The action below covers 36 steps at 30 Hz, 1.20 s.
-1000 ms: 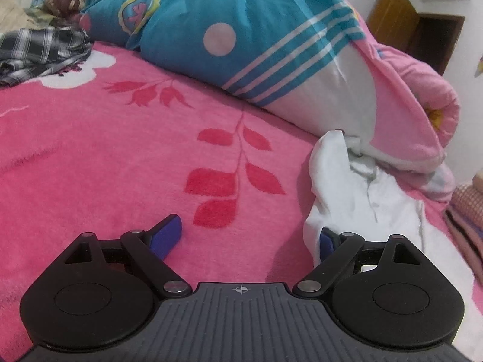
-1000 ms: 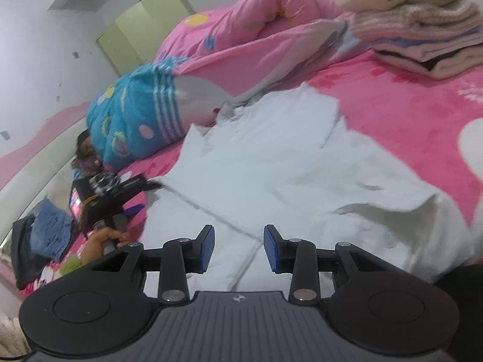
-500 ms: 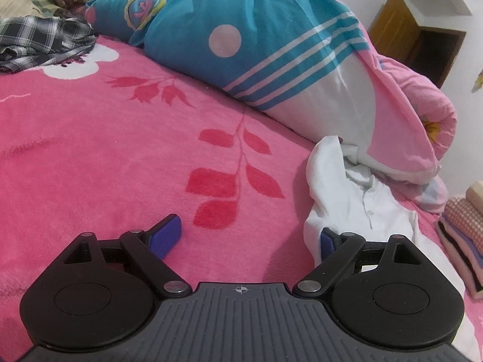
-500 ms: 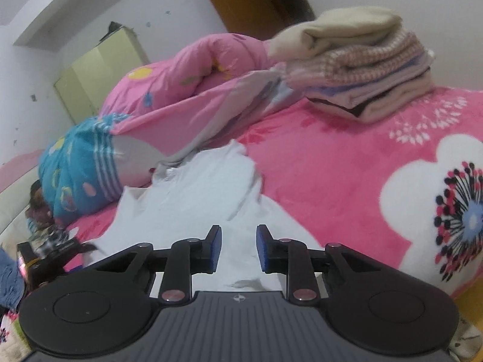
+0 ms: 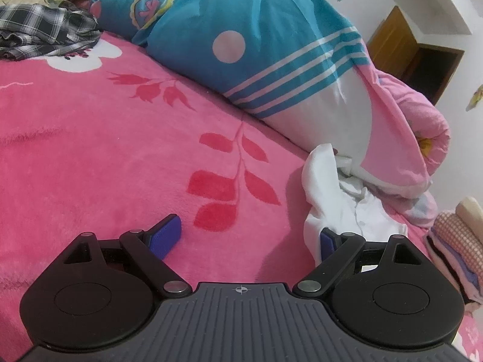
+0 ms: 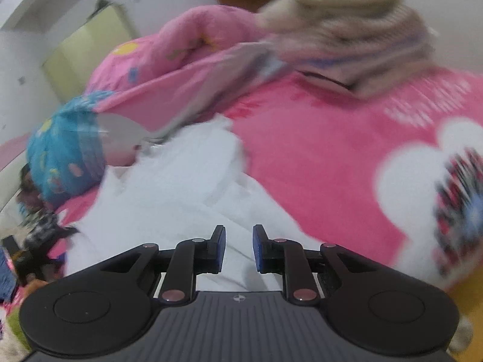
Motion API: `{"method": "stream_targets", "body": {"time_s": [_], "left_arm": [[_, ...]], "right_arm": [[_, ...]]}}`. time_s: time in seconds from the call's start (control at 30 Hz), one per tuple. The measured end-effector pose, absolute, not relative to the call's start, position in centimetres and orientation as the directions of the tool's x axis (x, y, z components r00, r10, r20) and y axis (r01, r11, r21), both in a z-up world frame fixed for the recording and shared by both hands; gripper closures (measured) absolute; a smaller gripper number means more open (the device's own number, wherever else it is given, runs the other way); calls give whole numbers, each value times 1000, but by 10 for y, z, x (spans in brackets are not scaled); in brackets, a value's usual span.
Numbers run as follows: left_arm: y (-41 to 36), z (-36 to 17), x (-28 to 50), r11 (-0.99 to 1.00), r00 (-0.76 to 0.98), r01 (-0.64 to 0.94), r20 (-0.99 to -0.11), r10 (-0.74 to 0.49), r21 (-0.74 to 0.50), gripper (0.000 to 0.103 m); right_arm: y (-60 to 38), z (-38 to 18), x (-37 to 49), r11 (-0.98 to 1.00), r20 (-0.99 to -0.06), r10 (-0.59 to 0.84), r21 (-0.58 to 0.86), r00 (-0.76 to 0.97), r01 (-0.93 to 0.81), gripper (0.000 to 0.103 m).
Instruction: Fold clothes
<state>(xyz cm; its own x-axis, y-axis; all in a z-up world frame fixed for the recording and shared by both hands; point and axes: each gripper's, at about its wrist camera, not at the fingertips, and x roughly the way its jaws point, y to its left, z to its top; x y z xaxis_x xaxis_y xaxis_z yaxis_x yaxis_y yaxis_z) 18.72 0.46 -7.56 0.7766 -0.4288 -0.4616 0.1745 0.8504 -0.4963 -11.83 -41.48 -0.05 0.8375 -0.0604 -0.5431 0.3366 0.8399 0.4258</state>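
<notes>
Lying crumpled on a pink bed (image 5: pixel 90 150) beside a rolled quilt (image 5: pixel 271 60), a white shirt (image 6: pixel 181 187) is seen; the left claw (image 5: pixel 250 235) is held wide, empty, while the right claw (image 6: pixel 239 249) is closing above it, nothing gripped

Right hand-held gripper (image 6: pixel 239 249), jaws closing, empty, over white garment (image 6: pixel 181 187) on pink blanket (image 6: pixel 317 157).

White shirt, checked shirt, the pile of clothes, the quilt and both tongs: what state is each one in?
white shirt: crumpled, unfolded
checked shirt: crumpled heap
pile of clothes: folded, stacked
quilt: rolled up along the bed
left tongs: wide open, empty
right tongs: closing over the white shirt, gap between pads
</notes>
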Motion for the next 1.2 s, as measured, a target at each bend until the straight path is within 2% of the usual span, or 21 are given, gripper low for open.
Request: {"method": "stream_targets", "body": {"time_s": [0.1, 0.17, 0.2, 0.33, 0.6, 0.73, 0.83, 0.9, 0.93, 1.03, 1.07, 1.2], "left_arm": [[5, -76, 186, 849, 780, 178, -455, -430, -498, 13], [5, -76, 185, 847, 782, 178, -451, -431, -501, 13], [5, -76, 185, 847, 782, 177, -450, -430, -501, 14], [4, -76, 183, 851, 785, 174, -452, -424, -495, 14], [2, -74, 181, 862, 787, 172, -459, -412, -478, 14], [2, -74, 181, 864, 787, 172, -461, -409, -472, 14], [2, -74, 181, 867, 788, 172, -463, -406, -468, 14], [1, -74, 181, 870, 788, 172, -465, -403, -462, 14], [1, -74, 181, 872, 789, 172, -466, -401, -459, 14], [0, -74, 181, 877, 790, 172, -469, -394, -448, 14], [0, -74, 181, 878, 790, 171, -469, -393, -447, 15], [-1, -74, 180, 882, 791, 170, -472, -388, -440, 15]], "right_arm": [[-392, 30, -65, 891, -530, 81, 418, 844, 178, 80], [-366, 47, -15, 910, -538, 201, 411, 819, 46, 68], [-354, 50, 10, 913, -546, 242, 407, 802, 2, 66], [-308, 61, 126, 929, -600, 321, 349, 733, -121, 63], [-255, 17, 315, 965, -744, 249, 245, 620, -93, 59], [-252, 4, 352, 967, -797, 245, 244, 552, -78, 48], [-251, -7, 371, 972, -840, 227, 226, 492, -64, 48], [-252, -16, 379, 969, -862, 239, 241, 447, -54, 50], [-252, -20, 382, 968, -871, 245, 247, 426, -51, 58], [-253, -29, 388, 959, -871, 275, 279, 406, -52, 96], [-254, -31, 386, 952, -861, 299, 302, 412, -59, 100], [-258, -32, 374, 918, -770, 380, 380, 513, -109, 101]]}}
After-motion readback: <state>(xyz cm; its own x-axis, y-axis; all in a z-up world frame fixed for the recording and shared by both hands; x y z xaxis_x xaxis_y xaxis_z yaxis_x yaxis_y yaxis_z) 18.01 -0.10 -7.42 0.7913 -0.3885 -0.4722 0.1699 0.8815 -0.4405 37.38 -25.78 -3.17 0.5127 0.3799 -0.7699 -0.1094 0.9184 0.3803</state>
